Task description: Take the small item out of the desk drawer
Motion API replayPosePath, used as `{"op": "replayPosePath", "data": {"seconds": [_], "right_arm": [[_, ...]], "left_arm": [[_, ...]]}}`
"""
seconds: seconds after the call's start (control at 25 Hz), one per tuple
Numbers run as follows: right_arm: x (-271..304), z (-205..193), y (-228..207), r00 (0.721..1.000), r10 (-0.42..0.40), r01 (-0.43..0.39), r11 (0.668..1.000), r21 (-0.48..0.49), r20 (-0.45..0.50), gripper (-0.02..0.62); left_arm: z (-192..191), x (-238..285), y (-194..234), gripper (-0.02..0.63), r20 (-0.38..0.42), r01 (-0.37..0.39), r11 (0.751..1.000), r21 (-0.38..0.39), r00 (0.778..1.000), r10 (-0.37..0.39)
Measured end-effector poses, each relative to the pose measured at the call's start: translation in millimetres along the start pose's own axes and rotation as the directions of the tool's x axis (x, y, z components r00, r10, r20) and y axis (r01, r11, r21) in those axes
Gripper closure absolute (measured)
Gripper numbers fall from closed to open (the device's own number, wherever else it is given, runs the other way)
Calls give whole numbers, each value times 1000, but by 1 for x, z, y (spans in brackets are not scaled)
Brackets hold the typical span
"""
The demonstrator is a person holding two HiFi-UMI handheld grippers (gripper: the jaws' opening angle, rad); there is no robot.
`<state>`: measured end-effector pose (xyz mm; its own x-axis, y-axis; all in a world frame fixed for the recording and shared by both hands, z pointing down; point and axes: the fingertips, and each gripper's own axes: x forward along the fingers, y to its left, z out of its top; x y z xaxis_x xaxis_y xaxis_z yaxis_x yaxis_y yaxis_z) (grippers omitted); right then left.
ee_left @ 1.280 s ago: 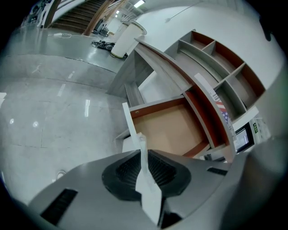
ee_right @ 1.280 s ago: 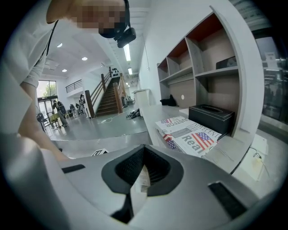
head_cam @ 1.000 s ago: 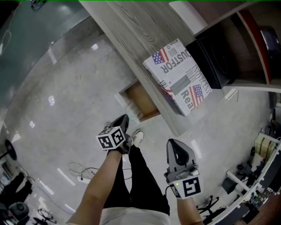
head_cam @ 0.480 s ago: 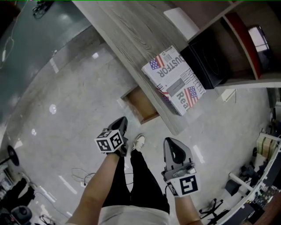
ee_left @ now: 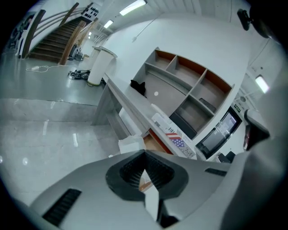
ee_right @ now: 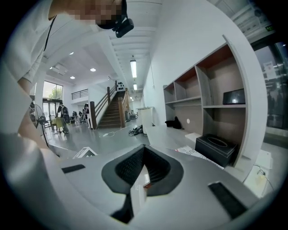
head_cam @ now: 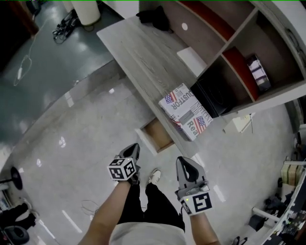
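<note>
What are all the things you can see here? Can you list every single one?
desk: one, grey wood, middle of the head view
drawer: one, brown inside, pulled open under the desk's front edge
printed box: one, white with flags and newsprint, near end of the desk
black box: one, black, on the desk next to the printed box
white sheet: one, white, flat on the desk
dark bundle: one, black, far end of the desk
shelf unit: one, pale with brown-red insides, behind the desk
bin: one, white, on the floor past the desk
cables: one tangle, dark, beside the bin
shoe: one, white, on the floor
left gripper: one, grey, shut, empty
right gripper: one, grey, shut, empty
</note>
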<state>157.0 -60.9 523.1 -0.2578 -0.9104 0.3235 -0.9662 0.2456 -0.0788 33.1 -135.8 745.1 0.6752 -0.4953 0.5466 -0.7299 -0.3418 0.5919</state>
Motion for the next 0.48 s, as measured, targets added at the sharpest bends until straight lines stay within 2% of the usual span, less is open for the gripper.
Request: {"op": "replayPosePath", "data": {"seconds": [0.2,0.48], "right_arm": [[-7,38,10,998,33,-31,998,-57,52,574],[-13,75,22,990,76,-66,994,-86,118,574]], "left_arm": [[42,-39,-29,589,82,19,996,87,996,-26],[94,-94,-63,589,191,14,976,219,980,-57]]}}
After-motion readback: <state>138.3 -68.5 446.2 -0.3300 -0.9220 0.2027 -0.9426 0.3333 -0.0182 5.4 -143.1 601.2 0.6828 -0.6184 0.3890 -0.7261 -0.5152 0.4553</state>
